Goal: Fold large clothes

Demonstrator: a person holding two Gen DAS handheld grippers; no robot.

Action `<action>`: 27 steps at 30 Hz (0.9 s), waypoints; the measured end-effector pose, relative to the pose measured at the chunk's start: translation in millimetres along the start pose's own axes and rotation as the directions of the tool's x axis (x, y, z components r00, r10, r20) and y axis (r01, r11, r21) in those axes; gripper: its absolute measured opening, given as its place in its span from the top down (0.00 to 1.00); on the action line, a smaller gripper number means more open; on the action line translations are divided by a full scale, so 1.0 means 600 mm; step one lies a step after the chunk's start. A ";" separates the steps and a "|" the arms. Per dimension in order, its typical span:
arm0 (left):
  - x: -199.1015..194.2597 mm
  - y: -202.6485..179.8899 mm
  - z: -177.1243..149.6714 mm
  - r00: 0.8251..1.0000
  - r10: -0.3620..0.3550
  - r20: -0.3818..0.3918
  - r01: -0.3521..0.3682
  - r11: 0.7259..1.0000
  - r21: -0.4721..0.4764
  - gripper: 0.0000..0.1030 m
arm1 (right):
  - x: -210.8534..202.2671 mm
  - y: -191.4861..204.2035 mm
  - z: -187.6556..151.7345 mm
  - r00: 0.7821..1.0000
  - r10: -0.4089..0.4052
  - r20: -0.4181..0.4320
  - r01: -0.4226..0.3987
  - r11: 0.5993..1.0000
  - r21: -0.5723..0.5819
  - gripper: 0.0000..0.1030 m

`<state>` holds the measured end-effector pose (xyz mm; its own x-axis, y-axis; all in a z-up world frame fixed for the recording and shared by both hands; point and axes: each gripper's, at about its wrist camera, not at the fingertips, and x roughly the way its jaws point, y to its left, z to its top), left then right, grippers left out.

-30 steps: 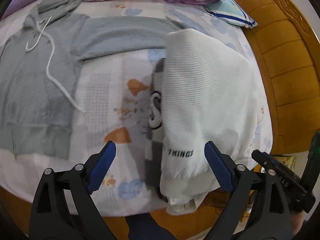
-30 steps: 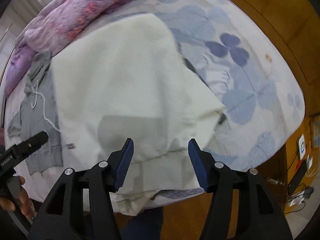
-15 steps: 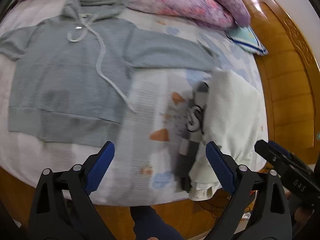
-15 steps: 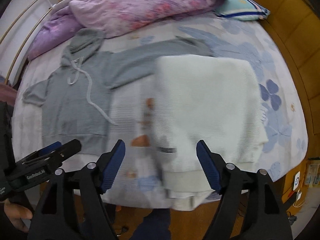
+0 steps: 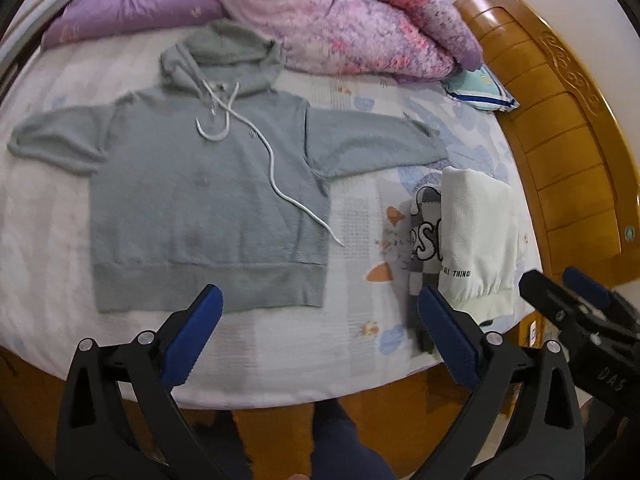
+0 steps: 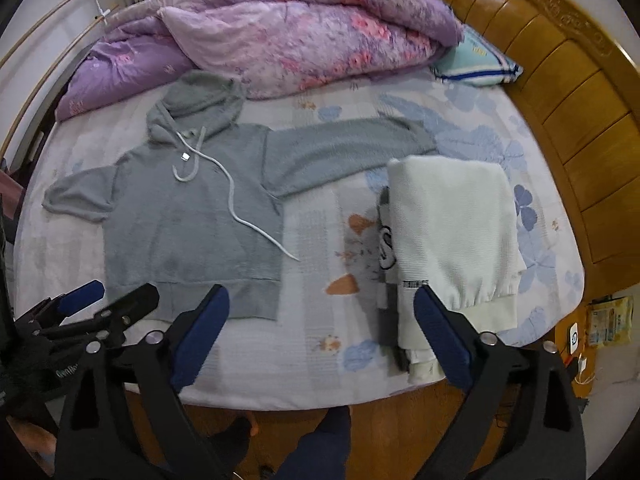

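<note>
Grey hoodie (image 5: 208, 200) flat, face up, center-left of frame; both sleeves spread sideways, hood at top, white drawstring (image 5: 272, 168) trailing across chest. Folded white knit garment (image 5: 476, 240) at right, stacked on a folded grey checkered garment (image 5: 424, 236) near bed edge.

grey hoodie (image 5: 200, 184) with white drawstring (image 5: 276, 172), cream waffle-knit garment (image 5: 476, 236), purple floral quilt (image 6: 304, 32), blue-padded tool (image 5: 316, 336)

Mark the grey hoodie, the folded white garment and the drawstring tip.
grey hoodie (image 5: 192, 208): left wrist view, middle of the chest panel.
folded white garment (image 6: 452, 232): right wrist view, centre of its top face.
drawstring (image 5: 340, 242): left wrist view, long cord's free end.
</note>
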<state>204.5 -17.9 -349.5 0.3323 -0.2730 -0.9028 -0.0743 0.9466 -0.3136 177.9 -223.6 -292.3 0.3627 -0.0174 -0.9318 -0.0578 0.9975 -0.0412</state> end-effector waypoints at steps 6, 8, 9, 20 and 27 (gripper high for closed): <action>-0.093 0.034 0.000 0.998 -0.002 0.066 -0.001 0.999 0.037 0.05 | -0.071 0.053 -0.003 0.998 -0.028 0.055 0.027 0.999 0.031 0.09; -0.120 0.039 0.002 0.996 -0.002 0.091 -0.003 0.998 0.056 0.05 | -0.094 0.069 -0.005 0.997 -0.040 0.071 0.038 0.999 0.035 0.09; -0.138 0.043 0.002 0.995 0.003 0.098 -0.010 0.997 0.071 0.05 | -0.106 0.077 -0.007 0.996 -0.037 0.080 0.034 0.999 0.034 0.09; -0.322 0.081 0.006 0.954 0.024 0.299 -0.056 0.993 0.099 0.05 | -0.242 0.132 -0.011 0.979 0.005 0.202 -0.011 1.000 0.028 0.09; -0.424 0.056 0.008 0.913 0.021 0.407 -0.087 0.986 0.145 0.05 | -0.329 0.158 -0.001 0.949 0.025 0.314 -0.027 1.000 0.002 0.08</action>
<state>122.0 84.2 -128.6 0.6844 -0.1597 -0.7114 0.0344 0.9817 -0.1874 100.2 -125.6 -112.5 0.6344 0.0300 -0.7724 -0.0654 0.9977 -0.0150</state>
